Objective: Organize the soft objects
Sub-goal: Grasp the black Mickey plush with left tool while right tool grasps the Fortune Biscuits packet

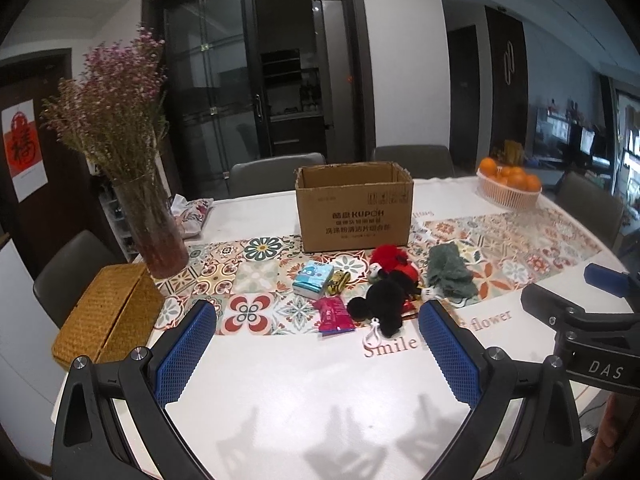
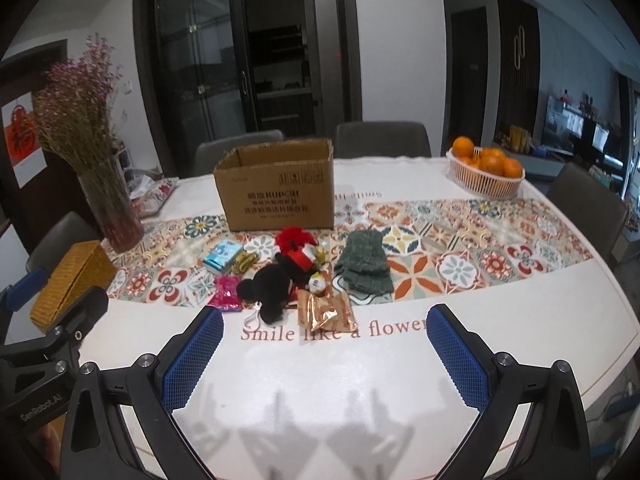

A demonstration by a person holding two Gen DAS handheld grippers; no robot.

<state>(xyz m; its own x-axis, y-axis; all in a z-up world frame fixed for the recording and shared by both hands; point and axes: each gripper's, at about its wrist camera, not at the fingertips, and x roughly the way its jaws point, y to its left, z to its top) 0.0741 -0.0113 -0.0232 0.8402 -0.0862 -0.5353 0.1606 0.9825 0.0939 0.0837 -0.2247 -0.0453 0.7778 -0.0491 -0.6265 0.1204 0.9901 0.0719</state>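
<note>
Left gripper (image 1: pixel 316 356) is hovering low in its own frame over bare white desk (image 1: pixel 304 392), jaws spread wide, holding nothing. Right gripper (image 2: pixel 326 354) is doing the same in its view, also released and empty, sitting above the "Smile like a flower" print.

Just ahead of both, center frame, the soft things are lying in a loose cluster on the patterned runner, all in front of the open box (image 2: pixel 276 192). Black plush (image 2: pixel 272 286) is closest, lying on its side, long axis running roughly from lower left to upper right toward the red plush (image 2: pixel 298 250), which it is touching. Its white clip loop is trailing toward the grippers. Both plushes look light and squashy; pinching the round black body should work, the loop looks too thin to trust.

Green knit (image 2: pixel 364 262) is sitting right of the plushes, bunched, long axis running away from the camera. Floppy, will likely drape, so grabbing mid-bunch seems best.

Tissue pack (image 2: pixel 223 261) is left of center, angled diagonally, soft but holding shape. Pink packet (image 2: pixel 226 294) and gold foil bag (image 2: pixel 326 312) are lying flat nearer the grippers; foil looks slippery and crinkly.

Nothing is in the box yet as far as can be seen; the inside is mostly hidden.
</note>
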